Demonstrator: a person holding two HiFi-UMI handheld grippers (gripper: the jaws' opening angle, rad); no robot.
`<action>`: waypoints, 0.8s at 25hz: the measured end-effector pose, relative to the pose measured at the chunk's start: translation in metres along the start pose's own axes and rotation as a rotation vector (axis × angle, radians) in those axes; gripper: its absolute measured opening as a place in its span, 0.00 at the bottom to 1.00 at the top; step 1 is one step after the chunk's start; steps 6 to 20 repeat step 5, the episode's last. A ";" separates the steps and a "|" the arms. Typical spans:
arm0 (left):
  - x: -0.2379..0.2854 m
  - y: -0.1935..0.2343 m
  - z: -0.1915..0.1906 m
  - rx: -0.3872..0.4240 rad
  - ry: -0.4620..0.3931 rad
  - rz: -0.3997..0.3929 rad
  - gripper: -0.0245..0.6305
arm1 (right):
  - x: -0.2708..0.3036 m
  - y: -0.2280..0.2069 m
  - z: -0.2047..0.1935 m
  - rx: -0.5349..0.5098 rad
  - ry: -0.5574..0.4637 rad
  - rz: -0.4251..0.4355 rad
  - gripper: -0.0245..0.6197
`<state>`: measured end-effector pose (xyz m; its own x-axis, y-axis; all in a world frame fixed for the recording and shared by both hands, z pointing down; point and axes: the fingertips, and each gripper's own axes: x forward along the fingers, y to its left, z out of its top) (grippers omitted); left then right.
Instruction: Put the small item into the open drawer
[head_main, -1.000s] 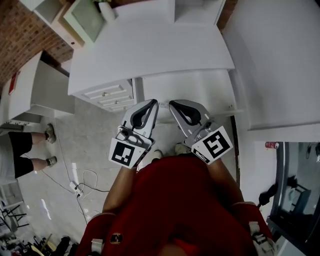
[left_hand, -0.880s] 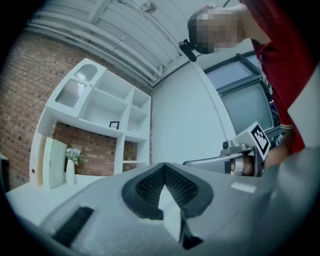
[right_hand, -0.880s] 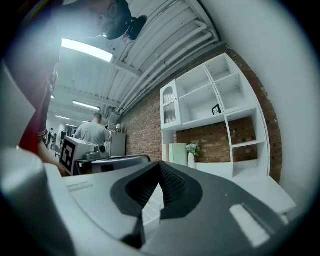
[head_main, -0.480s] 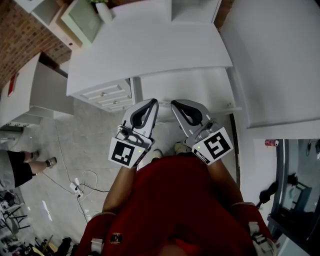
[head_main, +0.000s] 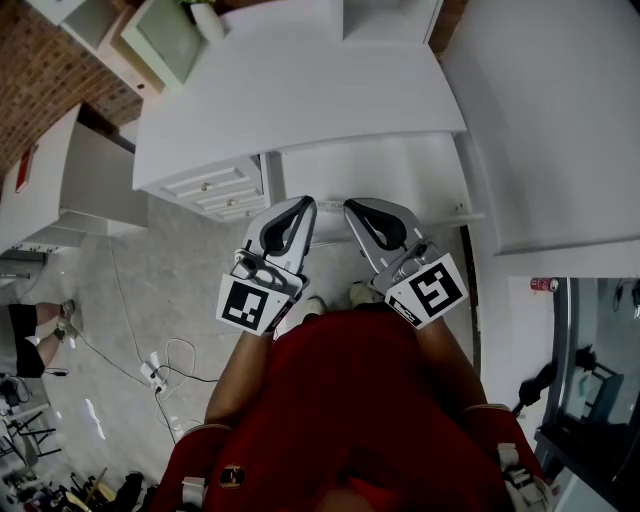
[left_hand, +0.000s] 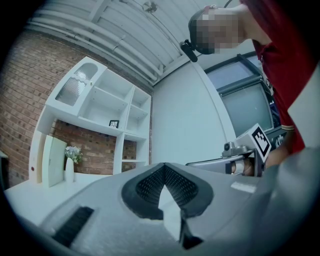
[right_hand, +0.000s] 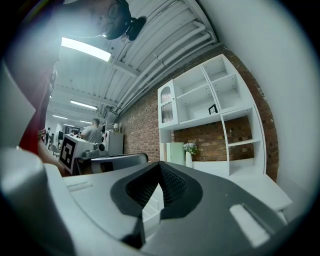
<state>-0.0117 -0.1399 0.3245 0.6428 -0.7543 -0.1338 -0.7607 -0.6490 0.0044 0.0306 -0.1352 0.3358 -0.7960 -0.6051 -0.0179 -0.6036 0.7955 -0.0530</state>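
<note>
Near the white desk (head_main: 300, 90), my left gripper (head_main: 299, 207) and right gripper (head_main: 356, 208) hang with jaws together on nothing; the small item shows nowhere, so I can't judge if it's in the drawers (head_main: 215, 190).

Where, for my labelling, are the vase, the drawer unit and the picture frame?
vase (right_hand: 189, 159), right gripper view, on its white body.
drawer unit (head_main: 215, 187), head view, on a drawer front.
picture frame (right_hand: 213, 109), right gripper view, on its middle.
</note>
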 end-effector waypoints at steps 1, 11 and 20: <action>0.000 0.000 0.000 0.000 0.000 0.000 0.04 | 0.000 0.000 0.000 0.001 0.000 0.001 0.05; 0.000 0.000 0.000 -0.003 -0.003 0.003 0.04 | 0.000 0.000 -0.001 0.003 0.001 0.004 0.05; 0.000 0.000 0.000 -0.003 -0.003 0.003 0.04 | 0.000 0.000 -0.001 0.003 0.001 0.004 0.05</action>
